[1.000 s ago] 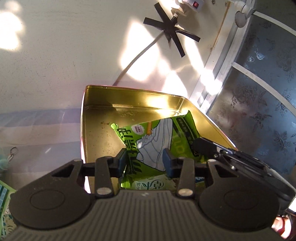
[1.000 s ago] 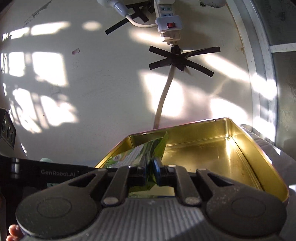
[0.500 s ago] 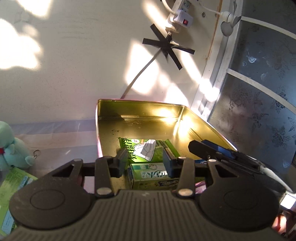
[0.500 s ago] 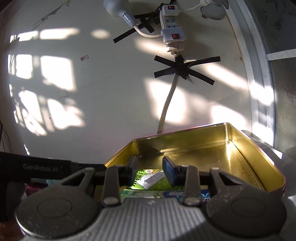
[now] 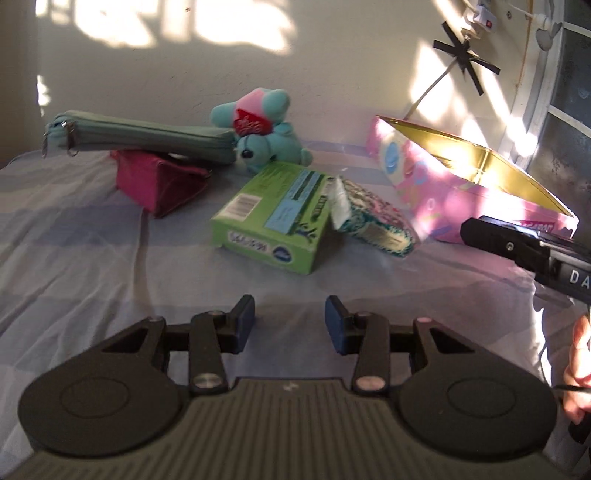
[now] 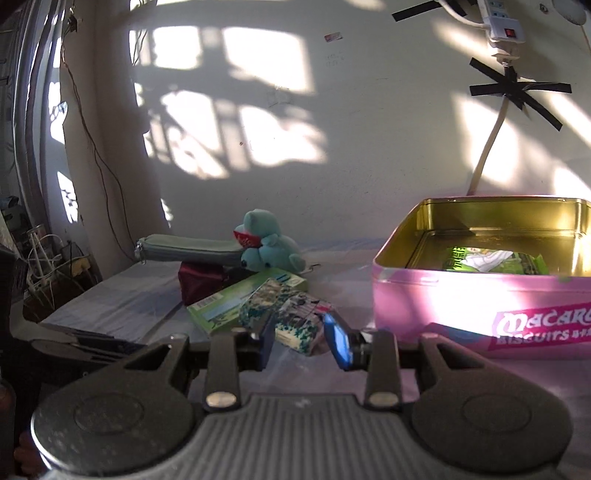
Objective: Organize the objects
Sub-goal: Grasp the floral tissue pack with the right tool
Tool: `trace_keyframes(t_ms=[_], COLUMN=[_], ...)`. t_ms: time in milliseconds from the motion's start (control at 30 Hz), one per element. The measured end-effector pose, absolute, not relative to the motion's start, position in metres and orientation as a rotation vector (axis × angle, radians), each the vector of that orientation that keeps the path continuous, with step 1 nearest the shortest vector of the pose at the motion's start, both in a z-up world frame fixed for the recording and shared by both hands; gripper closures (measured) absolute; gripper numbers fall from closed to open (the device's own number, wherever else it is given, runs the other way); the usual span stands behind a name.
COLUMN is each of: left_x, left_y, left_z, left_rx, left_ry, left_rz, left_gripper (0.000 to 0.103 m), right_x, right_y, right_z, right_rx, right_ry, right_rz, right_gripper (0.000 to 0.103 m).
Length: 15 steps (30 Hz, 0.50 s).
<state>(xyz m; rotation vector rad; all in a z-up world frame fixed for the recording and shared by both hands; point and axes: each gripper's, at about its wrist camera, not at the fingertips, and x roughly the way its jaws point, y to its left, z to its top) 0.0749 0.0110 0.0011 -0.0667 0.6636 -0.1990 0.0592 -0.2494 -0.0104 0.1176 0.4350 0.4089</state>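
While both grippers (image 5: 290, 325) (image 6: 300, 341) hover level, jaws parted and empty, green box (image 5: 271, 216) lies flat left of pink biscuit tin (image 6: 461, 295), long axis toward wall, patterned packet (image 6: 291, 314) against it.

A lived-in home room, likely a bedroom: a bed sheet (image 5: 85, 229) in pale blue stripes carries a plush toy (image 5: 266, 129), zip pouches and a biscuit tin (image 6: 461, 295). A power strip (image 6: 502, 22) is taped to the plaster wall (image 6: 369, 147); tangled cables (image 6: 48, 258) sit past the sheet's left edge.
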Motion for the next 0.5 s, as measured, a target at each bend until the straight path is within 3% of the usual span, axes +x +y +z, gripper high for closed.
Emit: trace_keyframes(t_ms=[33,100,233,300,467,500], left_x=[0.073,0.069,0.063,0.060,0.056,0.057], left_y=[0.020,0.031,0.048,0.052,0.056,0.057], left_z=[0.001,0.003,0.006,0.008,0.008,0.008], left_rx=[-0.086,-0.113,-0.172,-0.180,-0.220,-0.223], left_ry=[0.653,0.651,0.636,0.629,0.632,0.634], left_rz=[-0.191,-0.160,-0.156,-0.159,-0.196,-0.203], left_gripper=[0.059,0.059,0.059,0.059,0.058,0.058], right_x=[0.063,0.074,0.108,0.118,0.137,0.136], right_y=[-0.239,-0.221,-0.206,-0.195,-0.179,-0.176], right_z=[-0.012,-0.017,-0.024,-0.023,-0.032,-0.035], right_rx=[0.084,0.025,0.005,-0.082,-0.263,-0.305], right_ry=[0.446,0.485,0.604,0.580,0.588,0.586], right_rz=[0.418,0.417,0.409,0.371,0.355,0.357], right_gripper=[0.066,0.049,0.043,0.027,0.030,0.040])
